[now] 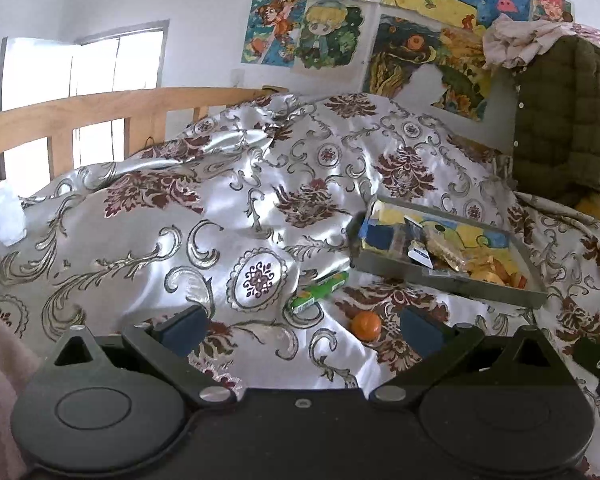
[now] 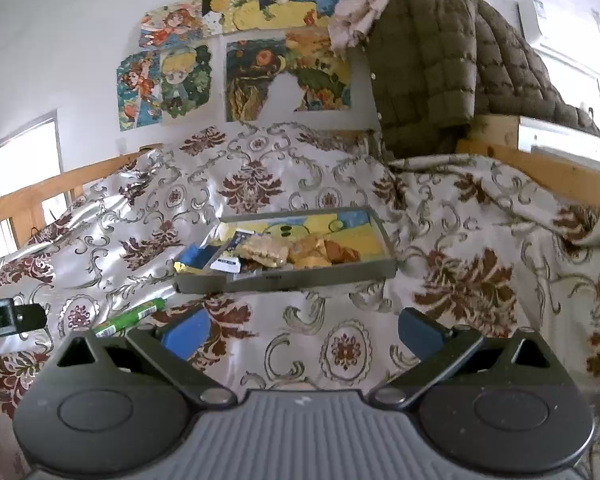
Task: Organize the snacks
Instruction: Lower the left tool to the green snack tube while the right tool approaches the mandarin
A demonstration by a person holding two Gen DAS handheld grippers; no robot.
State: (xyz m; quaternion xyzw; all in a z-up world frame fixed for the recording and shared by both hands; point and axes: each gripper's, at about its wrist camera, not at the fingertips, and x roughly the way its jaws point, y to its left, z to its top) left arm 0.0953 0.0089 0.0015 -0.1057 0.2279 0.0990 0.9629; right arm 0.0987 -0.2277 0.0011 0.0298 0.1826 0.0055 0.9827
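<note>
A grey shallow box [image 1: 400, 270] [image 2: 284, 280] lies on the patterned bedspread and holds several wrapped snacks, blue packets on its left and golden ones on its right. In the left wrist view a green snack stick [image 1: 320, 290] and a small orange round snack [image 1: 365, 325] lie on the cover just ahead of my left gripper [image 1: 302, 328], which is open and holds nothing. The orange snack sits between its fingertips' span, nearer the right one. My right gripper [image 2: 304, 330] is open and empty, short of the box. The green stick [image 2: 130, 317] lies by its left finger.
A shiny floral bedspread [image 1: 260, 200] covers the bed in bumps and folds. A wooden bed rail [image 1: 100, 112] runs at the left. An olive quilted jacket [image 2: 432, 72] hangs at the back right. The left gripper's body [image 2: 8, 318] shows at the left edge of the right wrist view.
</note>
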